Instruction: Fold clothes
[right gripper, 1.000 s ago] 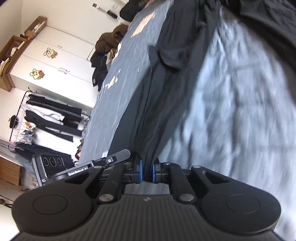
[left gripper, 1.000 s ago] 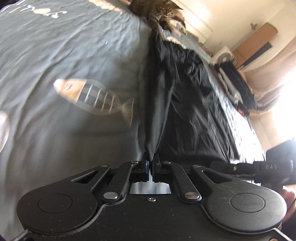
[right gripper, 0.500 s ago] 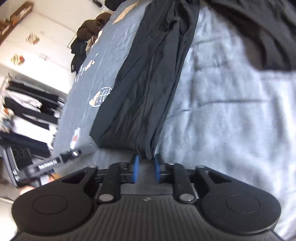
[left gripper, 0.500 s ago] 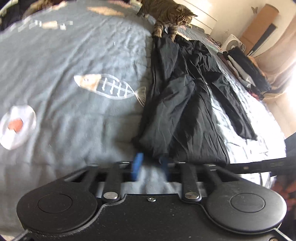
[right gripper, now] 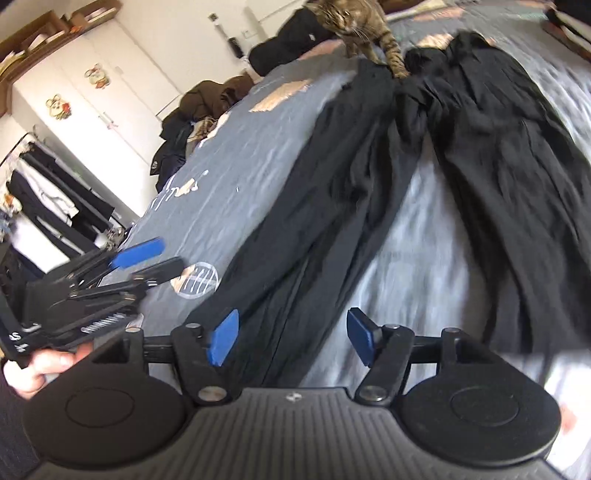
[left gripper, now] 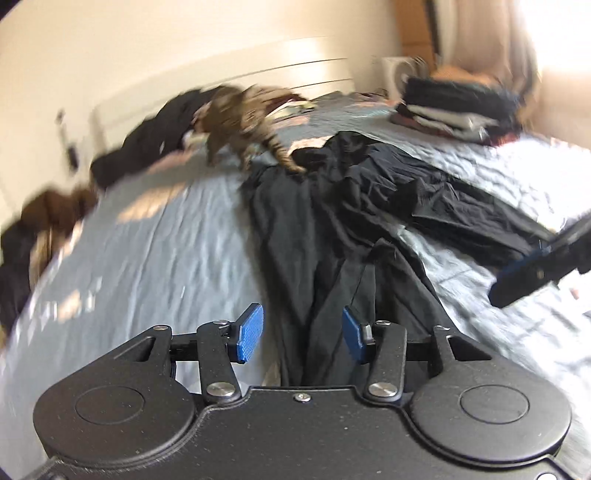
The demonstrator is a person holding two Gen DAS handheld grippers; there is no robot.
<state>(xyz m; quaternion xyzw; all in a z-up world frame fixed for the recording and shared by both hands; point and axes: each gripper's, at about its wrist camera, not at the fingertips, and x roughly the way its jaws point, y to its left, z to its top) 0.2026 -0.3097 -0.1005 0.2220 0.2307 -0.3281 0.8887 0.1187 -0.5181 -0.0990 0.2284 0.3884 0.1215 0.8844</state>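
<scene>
Black trousers (right gripper: pixel 332 206) are lying lengthwise on the bed (right gripper: pixel 258 155), legs splayed toward its near edge (a cat (right gripper: pixel 354 22) is treading the waistband). Both grippers, left (left gripper: pixel 301 334) and right (right gripper: pixel 291 338), are hovering with fingers apart, holding nothing; bringing the legs together is seemingly in hand.

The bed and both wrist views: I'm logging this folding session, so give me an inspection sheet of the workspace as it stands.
Surface: grey bedspread with printed patterns, wrinkled.
Job's things: black trousers spread lengthwise, legs parted, not yet folded.
Clutter: cat standing at the far end with a paw on the trousers; dark clothes heap; folded clothes stack.
Grippers: left gripper open, empty; right gripper open, empty.
Cables: nothing seen.
Surroundings: white wardrobe with stickers, clothes rack, bright window side.
</scene>
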